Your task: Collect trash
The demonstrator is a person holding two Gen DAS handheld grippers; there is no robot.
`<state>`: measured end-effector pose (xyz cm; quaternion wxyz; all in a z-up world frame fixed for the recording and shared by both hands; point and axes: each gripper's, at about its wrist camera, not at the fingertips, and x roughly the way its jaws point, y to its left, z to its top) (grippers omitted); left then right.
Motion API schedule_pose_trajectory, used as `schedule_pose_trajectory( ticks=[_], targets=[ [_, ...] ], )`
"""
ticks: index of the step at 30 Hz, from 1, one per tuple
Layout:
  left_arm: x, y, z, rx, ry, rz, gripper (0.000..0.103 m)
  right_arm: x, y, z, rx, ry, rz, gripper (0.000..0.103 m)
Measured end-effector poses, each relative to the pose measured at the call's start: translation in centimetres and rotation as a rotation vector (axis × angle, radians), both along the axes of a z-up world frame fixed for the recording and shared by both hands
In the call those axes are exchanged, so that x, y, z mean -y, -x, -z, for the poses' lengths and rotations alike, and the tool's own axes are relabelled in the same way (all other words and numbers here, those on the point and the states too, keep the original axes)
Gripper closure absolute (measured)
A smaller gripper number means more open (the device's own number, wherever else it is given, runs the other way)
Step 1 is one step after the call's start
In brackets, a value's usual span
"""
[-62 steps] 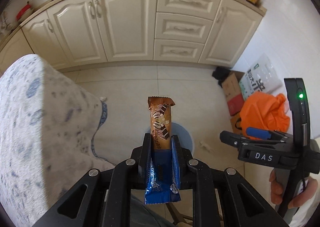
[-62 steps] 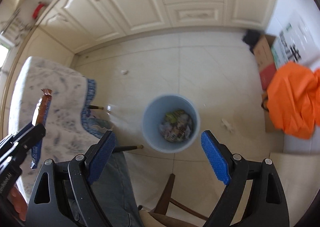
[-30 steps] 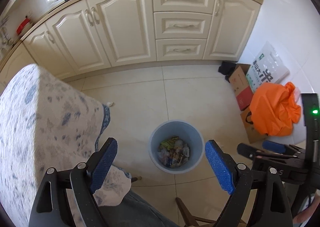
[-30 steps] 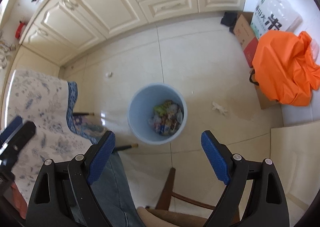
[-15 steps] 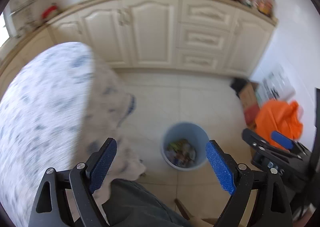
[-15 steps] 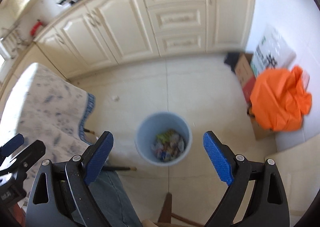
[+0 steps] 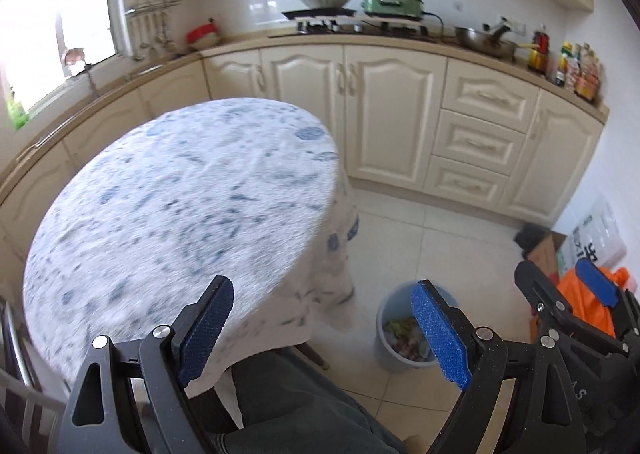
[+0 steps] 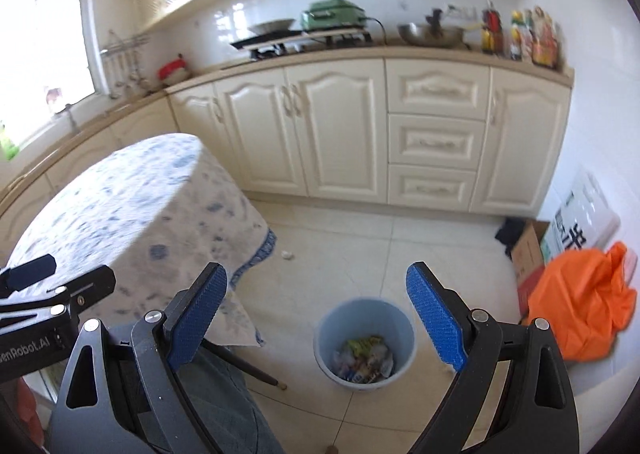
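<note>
A light blue trash bin (image 8: 364, 338) stands on the tiled floor with several wrappers inside; it also shows in the left wrist view (image 7: 404, 330), partly behind my finger. My left gripper (image 7: 324, 326) is open and empty, above the edge of the round table (image 7: 180, 197) with a blue-flowered cloth. My right gripper (image 8: 316, 314) is open and empty, raised above the floor in front of the bin. No trash shows on the tabletop. A small white scrap (image 8: 286, 254) lies on the floor past the table.
Cream kitchen cabinets (image 8: 340, 125) line the back wall. An orange bag (image 8: 580, 302), a cardboard box (image 8: 528, 254) and a white sack (image 8: 584, 221) sit at the right wall. My knee (image 7: 304, 406) and a chair are below the grippers.
The left gripper opened and the chocolate bar wrapper it held is gone from it. Both grippers then lifted and tilted up; the left swung back toward the table.
</note>
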<state>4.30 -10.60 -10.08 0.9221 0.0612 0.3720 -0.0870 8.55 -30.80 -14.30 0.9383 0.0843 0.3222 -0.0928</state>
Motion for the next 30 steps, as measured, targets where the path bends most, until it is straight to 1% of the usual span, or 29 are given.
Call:
schedule_pose_trajectory(
  ticks=[3,6,10,12,14,16,19,21,26,30],
  targets=[
    [-0.2,3.1,-0.9,0.045,-0.002,-0.041,0.015,-0.7,1.1,-0.5,0.040,0.024,-0.044,0.010],
    [-0.3,5.9,-1.6,0.094,-0.001,-0.074,0.015,-1.1,2.4,-1.2,0.098,0.036,-0.075,0.010],
    [-0.4,10.5,-2.5,0.187,-0.009,-0.125,0.016,-1.1,4.4,-2.5,0.186,0.034,-0.111,0.008],
    [-0.2,12.4,-2.8,0.224,-0.022,-0.144,0.015,-0.7,5.3,-2.8,0.222,0.025,-0.116,0.007],
    [-0.1,14.1,-2.7,0.247,-0.018,-0.151,0.015,-0.4,6.3,-3.0,0.263,0.009,-0.131,0.007],
    [0.1,15.9,-2.8,0.270,-0.018,-0.160,0.015,-0.3,7.1,-3.1,0.287,0.008,-0.139,0.007],
    [0.8,18.5,-2.8,0.329,-0.032,-0.189,0.015,-0.1,8.0,-3.1,0.310,0.006,-0.149,0.007],
    [1.1,19.3,-2.6,0.363,-0.045,-0.200,0.015,0.2,8.4,-3.1,0.320,-0.009,-0.158,0.007],
    [1.6,22.0,-2.6,0.423,-0.013,-0.196,0.015,0.8,9.6,-3.5,0.358,-0.028,-0.153,0.007],
    [1.5,22.6,-2.2,0.442,-0.004,-0.204,0.015,1.1,10.4,-3.8,0.392,-0.033,-0.154,0.006]
  ],
)
